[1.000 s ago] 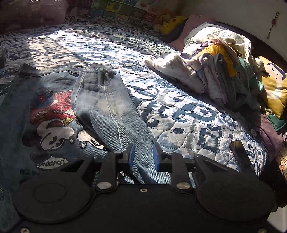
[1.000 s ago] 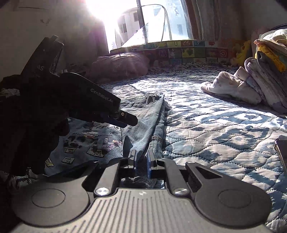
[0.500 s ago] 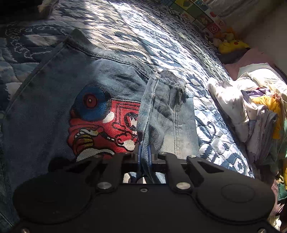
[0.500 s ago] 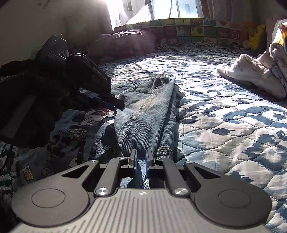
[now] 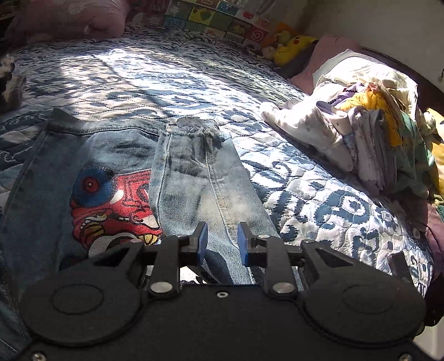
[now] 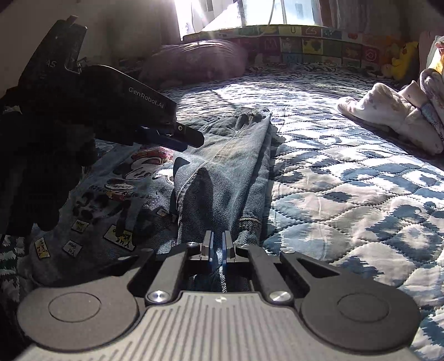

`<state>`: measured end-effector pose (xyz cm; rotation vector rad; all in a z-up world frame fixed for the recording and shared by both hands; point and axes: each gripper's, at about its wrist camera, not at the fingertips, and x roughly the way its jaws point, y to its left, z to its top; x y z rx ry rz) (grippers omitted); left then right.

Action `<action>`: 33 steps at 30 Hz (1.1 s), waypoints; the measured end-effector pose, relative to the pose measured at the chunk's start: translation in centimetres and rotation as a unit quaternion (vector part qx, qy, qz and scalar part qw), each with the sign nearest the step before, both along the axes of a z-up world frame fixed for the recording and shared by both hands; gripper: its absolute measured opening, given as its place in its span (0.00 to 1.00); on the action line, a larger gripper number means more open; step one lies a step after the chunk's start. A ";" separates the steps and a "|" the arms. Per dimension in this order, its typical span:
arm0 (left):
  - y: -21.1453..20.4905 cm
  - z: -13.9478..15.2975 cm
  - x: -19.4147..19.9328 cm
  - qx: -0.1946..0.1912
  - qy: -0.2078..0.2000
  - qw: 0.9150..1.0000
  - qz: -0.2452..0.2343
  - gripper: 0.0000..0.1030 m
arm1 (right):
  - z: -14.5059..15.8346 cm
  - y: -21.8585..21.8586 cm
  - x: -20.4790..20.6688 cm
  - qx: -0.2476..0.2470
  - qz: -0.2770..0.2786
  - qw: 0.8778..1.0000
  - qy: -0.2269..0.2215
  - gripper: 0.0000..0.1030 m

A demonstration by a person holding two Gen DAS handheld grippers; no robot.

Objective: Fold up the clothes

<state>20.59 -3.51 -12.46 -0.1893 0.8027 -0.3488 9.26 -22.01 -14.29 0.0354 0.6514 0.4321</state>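
A denim jacket (image 5: 55, 166) with a red cartoon print lies back-up on the quilted bed (image 5: 319, 211). Its sleeve (image 5: 199, 180) is folded lengthwise over the back, cuff pointing away. My left gripper (image 5: 221, 244) hovers open just above the sleeve's near end, nothing between its blue pads. In the right wrist view the left gripper (image 6: 191, 138) floats over the jacket (image 6: 111, 200), held by a black-gloved hand (image 6: 36, 166). My right gripper (image 6: 219, 250) is shut on the near end of the sleeve (image 6: 236, 172), which rises in a ridge there.
A pile of mixed clothes (image 5: 374, 138) sits on the right side of the bed, a white garment (image 6: 388, 119) at its foot. A pink pillow (image 5: 69, 16) and plush toys (image 5: 291, 44) lie at the back. A dark object (image 5: 399, 266) rests by the right edge.
Half a second ago my left gripper was shut on the sleeve fold; now it is open and has drawn back and up. The right gripper keeps its hold on the denim.
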 end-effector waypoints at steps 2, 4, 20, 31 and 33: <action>-0.9 -1.3 0.1 0.021 -0.001 1.000 -0.013 0.30 | 0.2 0.2 -0.1 -0.007 -0.003 1.000 0.004 0.04; -0.3 -0.4 -0.3 -0.009 0.004 1.000 0.001 0.32 | 0.9 0.1 -0.6 -0.010 -0.012 1.000 0.005 0.05; 17.7 1.8 -13.4 -0.124 -0.001 0.972 0.199 0.63 | 1.8 4.0 -9.6 0.003 0.073 0.997 -0.040 0.21; 31.8 -1.6 -17.9 -0.199 -0.001 0.897 0.395 0.62 | 1.0 4.1 -9.7 0.021 0.071 0.997 -0.017 0.30; 33.1 -1.9 -17.4 -0.217 -0.013 0.887 0.408 0.61 | 1.0 4.0 -9.6 0.022 0.068 0.997 -0.013 0.30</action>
